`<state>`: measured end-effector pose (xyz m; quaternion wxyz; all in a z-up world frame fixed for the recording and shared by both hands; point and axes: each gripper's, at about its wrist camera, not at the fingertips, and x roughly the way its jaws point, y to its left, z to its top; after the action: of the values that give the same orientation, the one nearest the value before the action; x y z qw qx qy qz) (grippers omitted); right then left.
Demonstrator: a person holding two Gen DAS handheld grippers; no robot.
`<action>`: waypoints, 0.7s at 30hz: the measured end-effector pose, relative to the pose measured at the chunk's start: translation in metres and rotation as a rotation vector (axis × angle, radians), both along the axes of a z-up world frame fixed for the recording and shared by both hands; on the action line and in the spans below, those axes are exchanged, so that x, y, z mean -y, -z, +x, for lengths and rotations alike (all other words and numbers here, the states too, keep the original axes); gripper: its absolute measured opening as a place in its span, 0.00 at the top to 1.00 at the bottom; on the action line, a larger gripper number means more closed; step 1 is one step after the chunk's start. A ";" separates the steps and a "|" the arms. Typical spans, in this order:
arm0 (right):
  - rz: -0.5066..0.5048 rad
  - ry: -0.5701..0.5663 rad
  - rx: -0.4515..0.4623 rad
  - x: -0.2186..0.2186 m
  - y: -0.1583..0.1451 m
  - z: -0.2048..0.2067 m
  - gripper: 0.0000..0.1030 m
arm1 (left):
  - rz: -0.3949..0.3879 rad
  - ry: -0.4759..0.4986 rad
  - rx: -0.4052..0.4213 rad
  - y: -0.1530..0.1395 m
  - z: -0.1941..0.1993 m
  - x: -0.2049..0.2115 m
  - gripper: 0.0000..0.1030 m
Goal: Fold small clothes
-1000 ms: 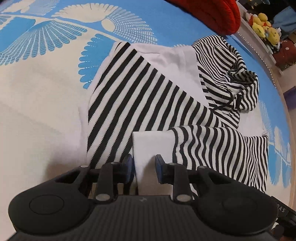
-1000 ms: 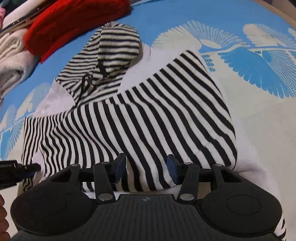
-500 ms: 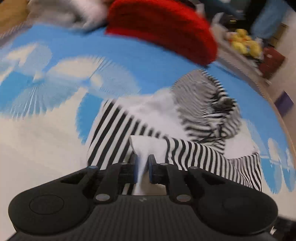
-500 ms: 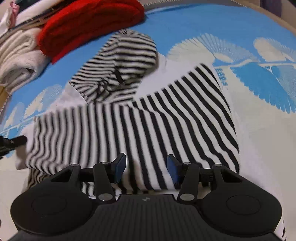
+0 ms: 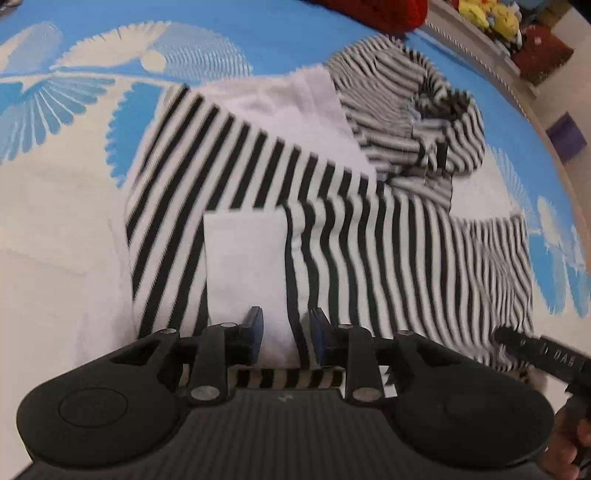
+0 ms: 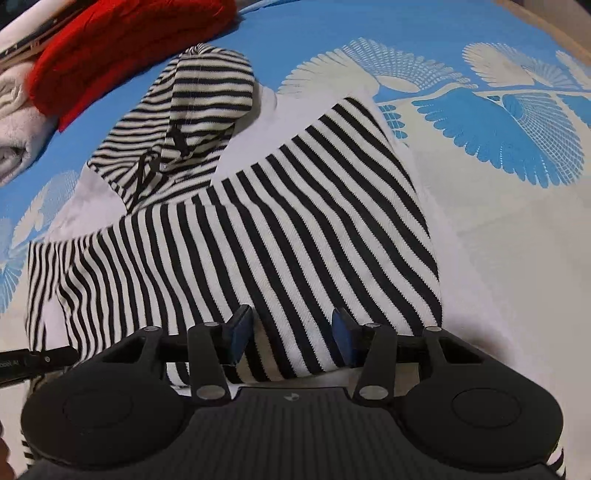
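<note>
A small black-and-white striped hooded top (image 5: 332,229) lies flat on a blue and white patterned bedspread (image 5: 74,184), its hood (image 5: 413,110) at the far side. One striped sleeve is folded across the body and ends in a white cuff (image 5: 243,266). My left gripper (image 5: 286,332) hovers over the near end of that cuff. Its jaws are opening, and the cuff lies between the pads without being pinched. My right gripper (image 6: 290,332) stands open just above the striped body (image 6: 295,240), gripping nothing. The hood (image 6: 192,110) lies beyond it.
A red knit garment (image 6: 122,48) and folded pale towels (image 6: 18,122) lie past the hood. Yellow plush toys (image 5: 487,18) sit on a shelf beyond the bed's edge. The right gripper's side (image 5: 535,354) shows low at right in the left wrist view.
My left gripper's jaws closed on the white cuff half a second ago and have since parted. The sleeve now lies further across the body. The right gripper has stayed put.
</note>
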<state>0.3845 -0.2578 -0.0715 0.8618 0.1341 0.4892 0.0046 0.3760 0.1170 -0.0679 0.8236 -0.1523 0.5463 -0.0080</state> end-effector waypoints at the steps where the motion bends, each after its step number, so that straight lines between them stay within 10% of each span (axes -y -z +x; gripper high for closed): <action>1: -0.004 0.001 0.011 0.001 -0.002 0.000 0.52 | -0.001 -0.010 0.033 -0.006 0.000 -0.002 0.64; 15: -0.074 -0.006 0.154 0.004 -0.029 -0.011 0.52 | 0.192 0.016 0.239 -0.046 -0.010 0.025 0.25; 21: -0.088 -0.009 0.181 0.005 -0.037 -0.016 0.55 | 0.227 0.006 0.268 -0.057 -0.012 0.034 0.24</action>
<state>0.3682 -0.2625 -0.0347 0.9075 0.0931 0.4097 -0.0011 0.3636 0.0830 -0.0107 0.9009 -0.0543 0.4296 0.0308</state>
